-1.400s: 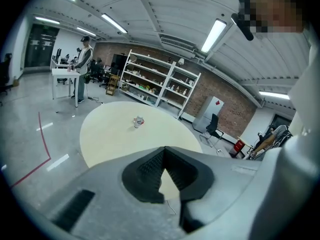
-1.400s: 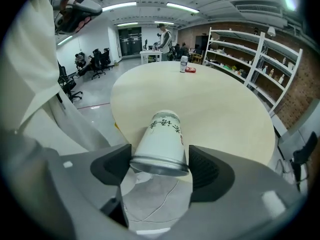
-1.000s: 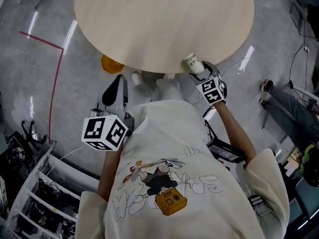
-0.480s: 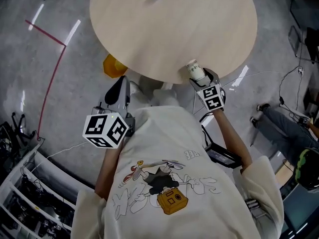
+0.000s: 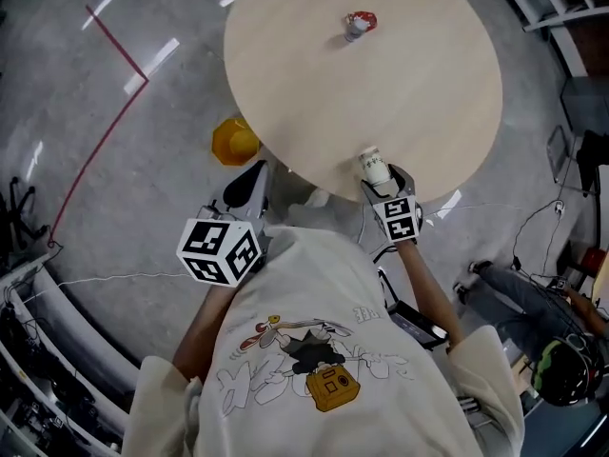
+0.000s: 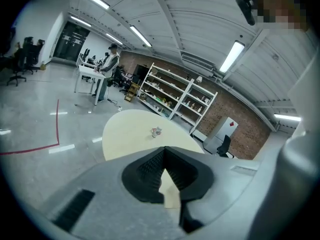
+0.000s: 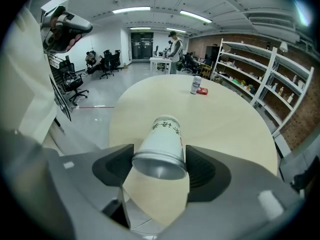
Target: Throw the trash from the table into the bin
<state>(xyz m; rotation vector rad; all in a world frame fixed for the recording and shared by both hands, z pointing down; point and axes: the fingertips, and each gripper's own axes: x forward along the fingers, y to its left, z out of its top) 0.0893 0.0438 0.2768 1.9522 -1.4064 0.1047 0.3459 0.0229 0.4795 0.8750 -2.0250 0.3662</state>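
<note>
My right gripper (image 5: 379, 181) is shut on a white paper cup (image 5: 372, 165), held just over the near edge of the round wooden table (image 5: 419, 74). In the right gripper view the cup (image 7: 164, 134) lies between both pads, with its base toward the camera. My left gripper (image 5: 249, 185) is shut with nothing in it and hangs over the floor beside the table's near left edge. A small bottle with a red wrapper (image 5: 357, 25) stands on the far side of the table. A yellow bin (image 5: 234, 143) sits on the floor, partly under the table's left edge.
Red tape (image 5: 114, 46) runs across the grey floor at the left. Cables and someone's legs (image 5: 504, 284) lie at the right. Equipment racks (image 5: 29, 369) stand at the lower left. Shelving (image 6: 175, 96) and a standing person (image 6: 107, 66) are beyond the table.
The right gripper has lifted a little with the cup, staying at the table's near edge. The left gripper has drifted toward the table. The bottle and yellow bin now show more fully.
</note>
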